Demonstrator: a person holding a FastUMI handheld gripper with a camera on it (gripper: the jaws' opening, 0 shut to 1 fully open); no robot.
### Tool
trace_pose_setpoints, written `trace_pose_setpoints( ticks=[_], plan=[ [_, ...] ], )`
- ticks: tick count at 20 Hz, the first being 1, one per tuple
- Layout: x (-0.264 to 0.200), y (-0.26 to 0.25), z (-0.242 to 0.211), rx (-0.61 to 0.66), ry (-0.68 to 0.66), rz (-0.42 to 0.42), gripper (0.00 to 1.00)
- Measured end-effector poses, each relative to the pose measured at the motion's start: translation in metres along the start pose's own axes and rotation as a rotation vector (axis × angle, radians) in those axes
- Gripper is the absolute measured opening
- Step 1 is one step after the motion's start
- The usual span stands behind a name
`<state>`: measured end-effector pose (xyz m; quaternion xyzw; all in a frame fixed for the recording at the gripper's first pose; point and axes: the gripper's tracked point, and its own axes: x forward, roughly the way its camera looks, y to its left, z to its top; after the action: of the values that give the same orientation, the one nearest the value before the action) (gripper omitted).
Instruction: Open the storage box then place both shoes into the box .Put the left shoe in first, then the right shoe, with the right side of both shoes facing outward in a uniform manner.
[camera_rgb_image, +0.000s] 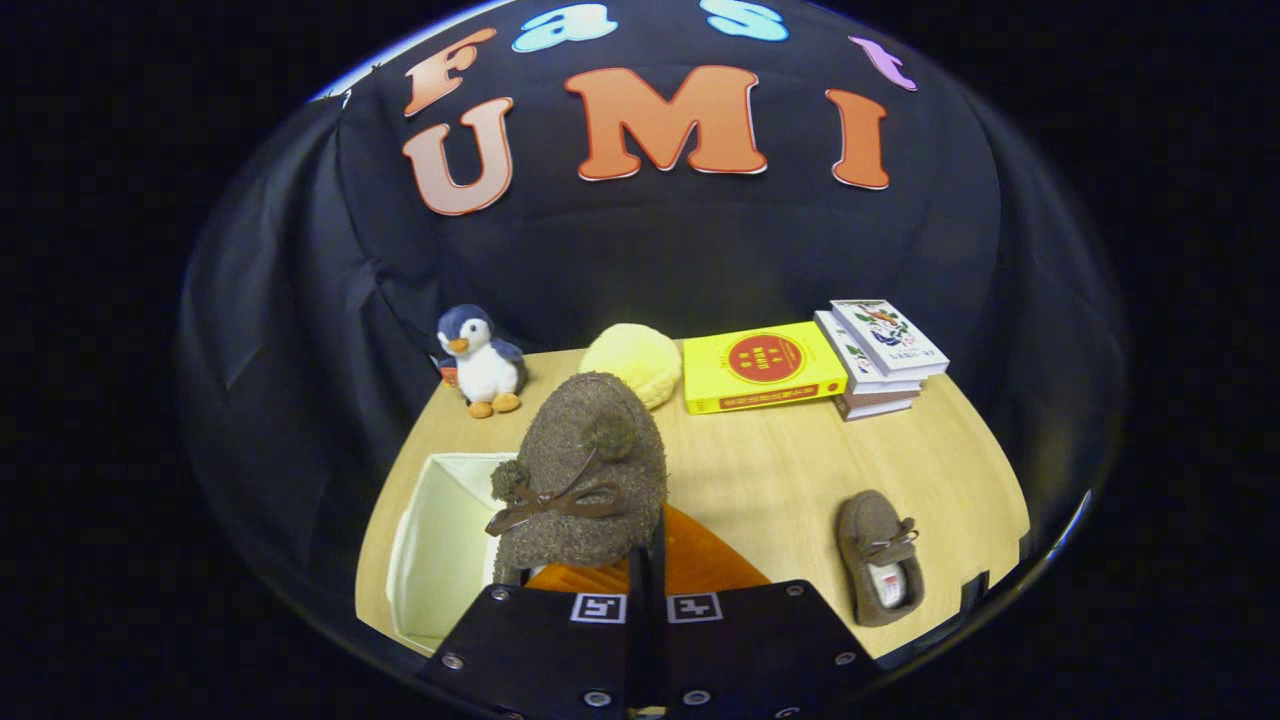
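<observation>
Gripper (645, 560) fingers are closed on a brown shoe (580, 470), held toe-up above the table (780, 470). Open box (440, 540) sits just left of it. Second shoe (880, 555) lies on the table, right.

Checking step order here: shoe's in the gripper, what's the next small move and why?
Probably carry the held shoe left and down over the open box, then release. The gripper is shut on it, the box sits just left of the fingers, and the other shoe lies on the table.
</observation>
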<state>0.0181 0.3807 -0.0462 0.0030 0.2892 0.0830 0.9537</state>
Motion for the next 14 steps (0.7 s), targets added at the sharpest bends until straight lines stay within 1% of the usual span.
trace_pose_setpoints(
  ticks=[3, 7, 9, 14],
  plan=[
    [0.011, 0.043, -0.004, -0.03, 0.032, 0.03, 0.01],
    [0.03, 0.081, -0.038, -0.071, 0.124, 0.034, 0.01],
    [0.035, 0.087, -0.063, -0.096, 0.173, 0.018, 0.0],
    [0.061, 0.093, -0.096, -0.101, 0.283, -0.036, 0.01]
  ],
)
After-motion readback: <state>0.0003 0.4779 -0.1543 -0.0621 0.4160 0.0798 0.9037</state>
